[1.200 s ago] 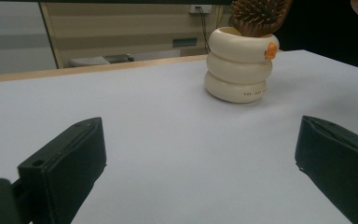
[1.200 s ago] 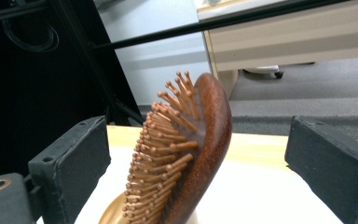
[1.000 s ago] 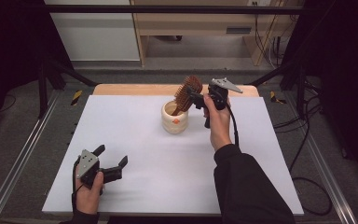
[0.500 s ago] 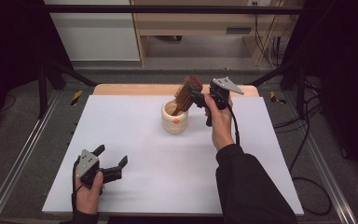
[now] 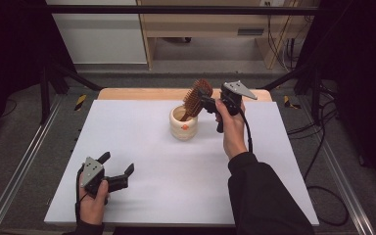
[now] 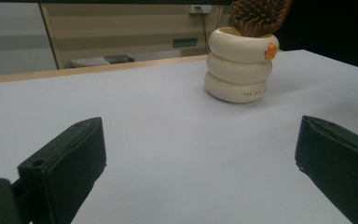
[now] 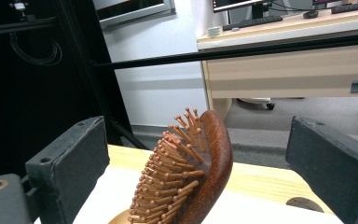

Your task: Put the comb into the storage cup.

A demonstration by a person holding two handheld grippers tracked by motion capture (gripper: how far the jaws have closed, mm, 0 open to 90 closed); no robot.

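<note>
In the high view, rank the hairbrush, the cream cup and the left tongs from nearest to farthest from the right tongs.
1. hairbrush: between the open jaws of the right tongs, head sticking up from the cup.
2. cream cup: just below and left of them, mid-table.
3. left tongs: far off at the near left corner, also open.

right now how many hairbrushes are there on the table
1. A brown wooden hairbrush stands handle-down in the cream ringed cup at the far middle of the white table, leaning toward the right gripper, between its open jaws. The cup's inside is hidden, so it may hold more.
</note>
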